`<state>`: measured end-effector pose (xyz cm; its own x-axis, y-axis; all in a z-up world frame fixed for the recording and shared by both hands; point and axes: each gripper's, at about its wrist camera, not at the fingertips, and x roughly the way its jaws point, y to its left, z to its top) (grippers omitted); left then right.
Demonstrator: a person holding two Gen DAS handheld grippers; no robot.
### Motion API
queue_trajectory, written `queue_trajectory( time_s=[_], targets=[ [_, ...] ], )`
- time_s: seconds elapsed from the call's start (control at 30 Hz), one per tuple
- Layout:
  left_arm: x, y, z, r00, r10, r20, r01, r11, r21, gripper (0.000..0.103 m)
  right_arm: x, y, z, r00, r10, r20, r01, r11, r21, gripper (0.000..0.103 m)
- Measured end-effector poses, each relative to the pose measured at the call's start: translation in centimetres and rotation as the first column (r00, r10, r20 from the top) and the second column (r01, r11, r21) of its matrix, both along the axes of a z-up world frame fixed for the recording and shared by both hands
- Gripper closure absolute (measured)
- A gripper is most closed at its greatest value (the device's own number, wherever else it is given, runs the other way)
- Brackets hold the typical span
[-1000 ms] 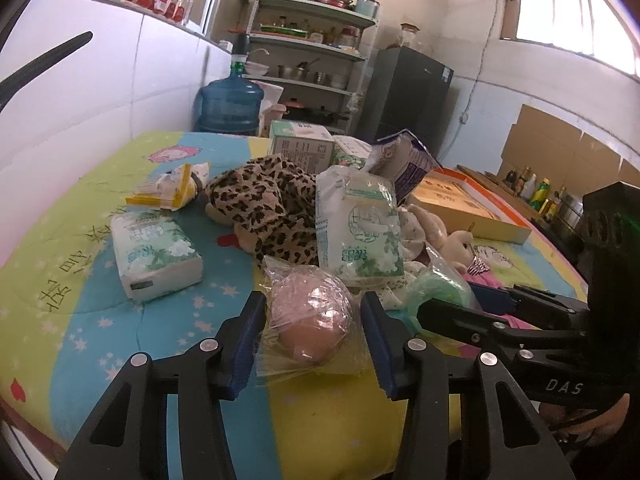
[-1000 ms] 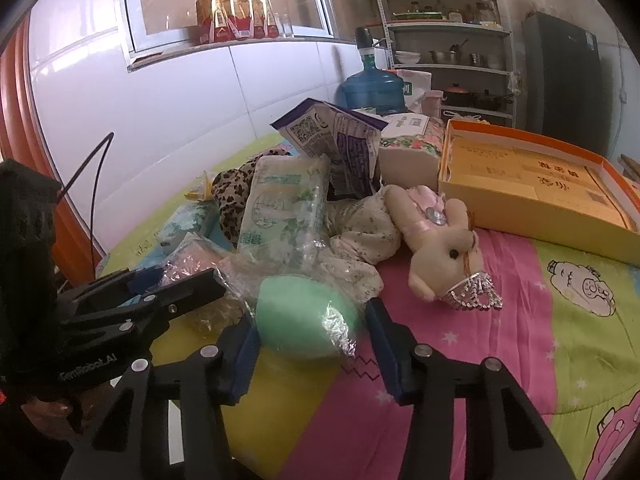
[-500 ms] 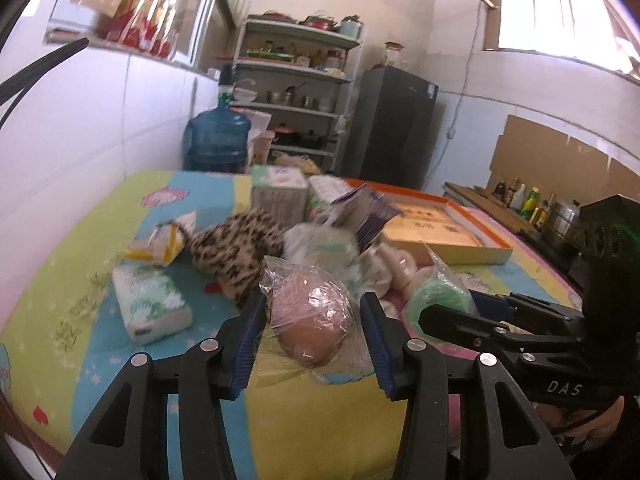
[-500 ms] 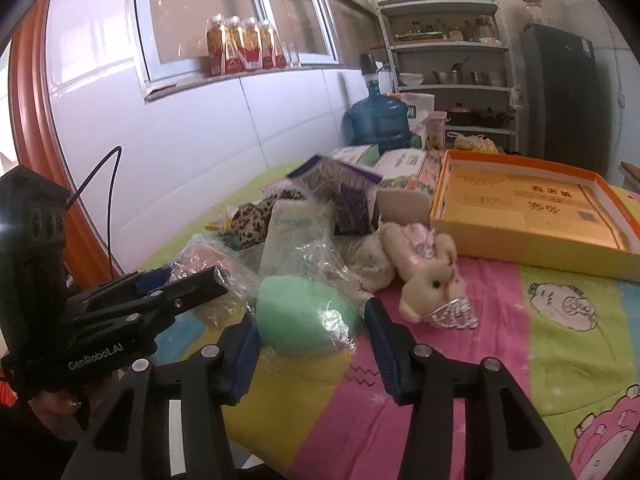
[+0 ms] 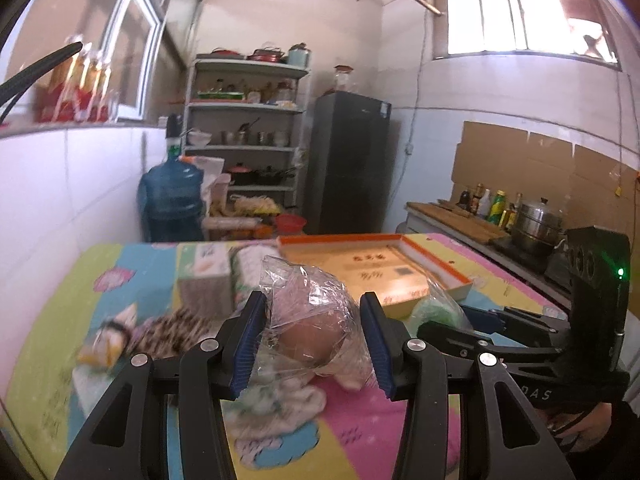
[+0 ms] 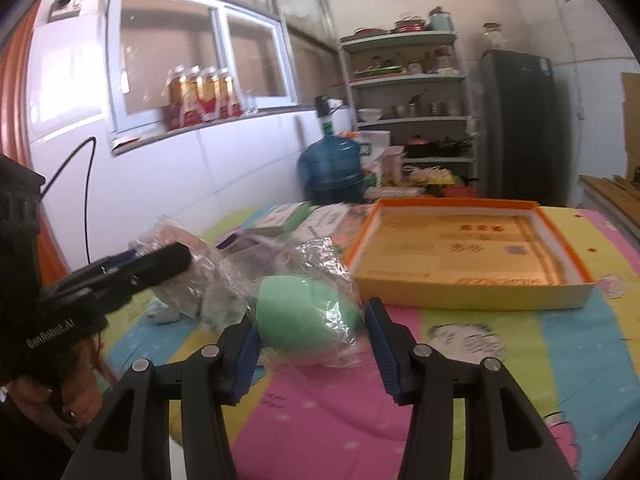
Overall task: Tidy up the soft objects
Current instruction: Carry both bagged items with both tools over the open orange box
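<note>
My left gripper (image 5: 312, 340) is shut on a pink soft ball in a clear plastic bag (image 5: 312, 332), held up above the bed. My right gripper (image 6: 310, 330) is shut on a green soft ball in a clear plastic bag (image 6: 300, 312), also lifted. The orange-rimmed box (image 6: 460, 252) lies open ahead of both grippers and also shows in the left wrist view (image 5: 372, 264). The right gripper with the green ball (image 5: 436, 312) sits just right of my left one. The left gripper (image 6: 132, 268) shows at the left of the right wrist view.
On the colourful bedsheet (image 5: 120, 280) lie a leopard-print cloth (image 5: 172, 328), tissue packs (image 5: 204, 280) and a small yellow packet (image 5: 100, 348). A blue water jug (image 5: 172, 204), a metal shelf (image 5: 244, 136) and a dark fridge (image 5: 348, 160) stand beyond the bed.
Both grippers rose and tilted up with their bagged balls. The pile of soft things dropped lower in view and the orange box came nearer ahead.
</note>
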<state>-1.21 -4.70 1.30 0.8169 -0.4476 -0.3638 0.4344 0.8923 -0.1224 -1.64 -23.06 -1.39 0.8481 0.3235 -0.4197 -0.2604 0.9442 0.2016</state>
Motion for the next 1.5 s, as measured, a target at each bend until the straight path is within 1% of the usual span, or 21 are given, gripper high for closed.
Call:
queue_trajectory(
  time_s=[0.23, 0.5, 0.6, 0.8, 1.07, 1.3, 1.5],
  targets=[
    [2.7, -3.6, 1.4, 1.0, 0.008, -0.005, -0.008, 1.0, 0.017, 0.053, 0.8, -4.0, 1.0, 0.996, -0.087, 0.02, 0.087, 0.996, -0.026, 0.052],
    [6.0, -7.9, 1.4, 0.999, 0.04, -0.025, -0.039, 0.998, 0.04, 0.053, 3.3, -8.4, 1.5, 0.987, -0.161, 0.018, 0.161, 0.987, -0.018, 0.052],
    [7.4, -9.1, 1.2, 0.997, 0.059, -0.043, -0.057, 0.998, 0.039, 0.053, 4.5, -9.9, 1.5, 0.984, -0.18, 0.006, 0.18, 0.984, -0.007, 0.052],
    [9.9, -11.4, 0.3, 0.991, 0.121, -0.056, -0.117, 0.991, 0.071, 0.053, 7.2, -12.1, 0.7, 0.98, -0.195, -0.039, 0.196, 0.98, 0.023, 0.052],
    [13.8, -14.0, -1.9, 0.977, 0.182, -0.109, -0.169, 0.979, 0.117, 0.053, 11.2, -13.4, -0.6, 0.979, -0.183, -0.094, 0.185, 0.983, 0.007, 0.052],
    [16.4, -15.9, -3.5, 0.969, 0.196, -0.152, -0.174, 0.974, 0.147, 0.053, 14.0, -14.1, -1.7, 0.973, -0.186, -0.134, 0.187, 0.982, -0.002, 0.052],
    [18.7, -16.9, -5.1, 0.958, 0.192, -0.212, -0.159, 0.974, 0.163, 0.053, 16.0, -14.6, -2.8, 0.965, -0.192, -0.177, 0.194, 0.981, -0.006, 0.052]
  ],
)
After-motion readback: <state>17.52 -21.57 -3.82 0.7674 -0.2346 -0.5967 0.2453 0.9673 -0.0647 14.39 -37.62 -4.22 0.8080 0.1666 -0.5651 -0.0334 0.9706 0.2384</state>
